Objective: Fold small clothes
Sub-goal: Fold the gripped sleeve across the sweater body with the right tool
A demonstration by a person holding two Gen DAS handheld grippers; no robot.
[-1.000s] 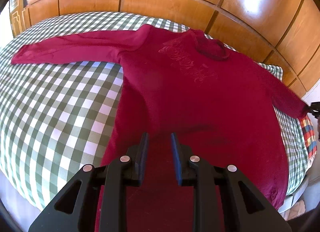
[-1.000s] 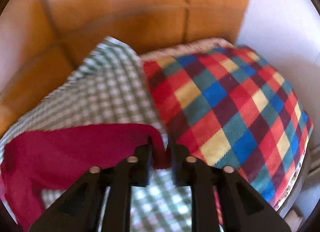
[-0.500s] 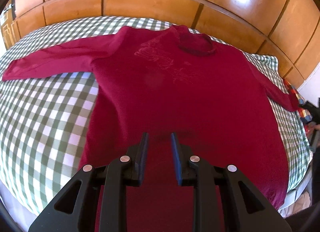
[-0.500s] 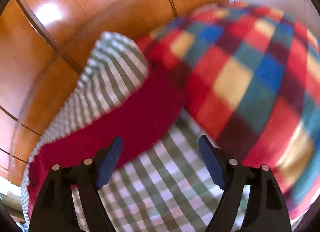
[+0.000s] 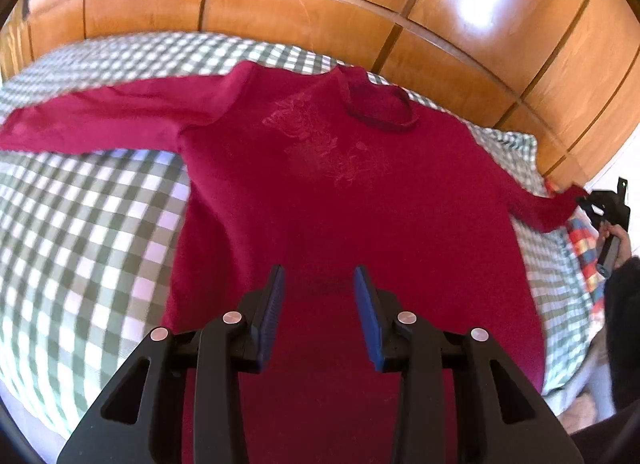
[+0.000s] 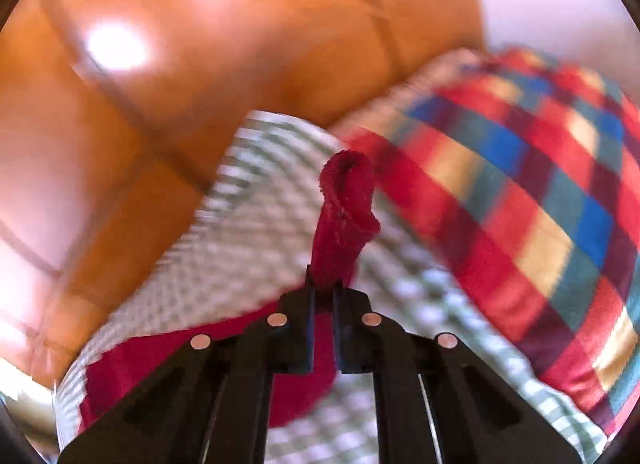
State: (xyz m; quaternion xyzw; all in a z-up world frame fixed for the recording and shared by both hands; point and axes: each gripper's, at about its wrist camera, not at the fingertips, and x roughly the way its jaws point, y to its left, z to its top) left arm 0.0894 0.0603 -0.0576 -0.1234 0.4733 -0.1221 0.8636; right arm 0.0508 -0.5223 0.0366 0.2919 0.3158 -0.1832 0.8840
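Note:
A dark red long-sleeved sweater (image 5: 320, 183) lies face up, spread flat on a green-and-white checked bed (image 5: 80, 223), collar toward the wooden headboard. My left gripper (image 5: 319, 292) is open and empty, hovering over the sweater's lower body. My right gripper (image 6: 324, 296) is shut on the cuff of the sweater's right sleeve (image 6: 346, 203), which sticks up between the fingers. In the left wrist view the right gripper (image 5: 600, 207) holds that sleeve end at the bed's right edge. The left sleeve (image 5: 100, 123) lies stretched out to the left.
A wooden panelled headboard wall (image 5: 320, 3) runs behind the bed. A multicoloured plaid blanket (image 6: 540, 203) lies at the bed's right side, next to the held cuff. The bed's near edge is at the lower left (image 5: 32, 404).
My right gripper, open half a second ago, has closed on the sleeve cuff and lifted it. My left gripper's jaws have opened wider and it has shifted over the sweater's body.

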